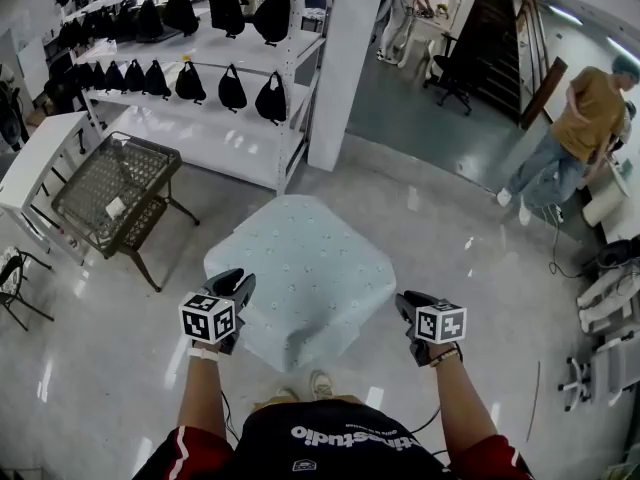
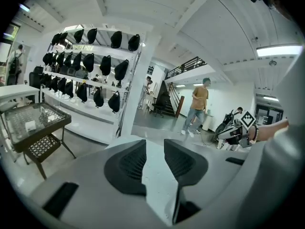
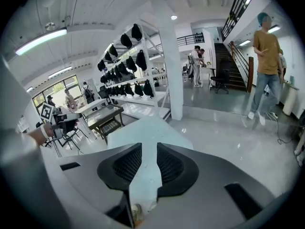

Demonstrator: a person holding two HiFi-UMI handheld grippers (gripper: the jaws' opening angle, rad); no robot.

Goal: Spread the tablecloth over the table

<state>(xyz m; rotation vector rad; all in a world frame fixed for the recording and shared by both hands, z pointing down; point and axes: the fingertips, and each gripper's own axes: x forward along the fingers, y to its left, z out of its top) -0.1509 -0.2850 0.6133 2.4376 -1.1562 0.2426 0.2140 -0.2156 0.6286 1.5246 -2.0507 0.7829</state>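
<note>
As our left tongs (image 1: 238, 290) and right tongs (image 1: 407, 308) each pinch a near corner of the tablecloth (image 1: 300, 263), we hold it stretched ahead toward the white pillar (image 1: 345, 58), both hands equally near.

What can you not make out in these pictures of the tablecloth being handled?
Whatever stands under the tablecloth: the cloth covers it, every view.
The cloth's print: too small, head view.
Where left claw and right claw pinch the cloth: behind their own bodies, head view.
</note>
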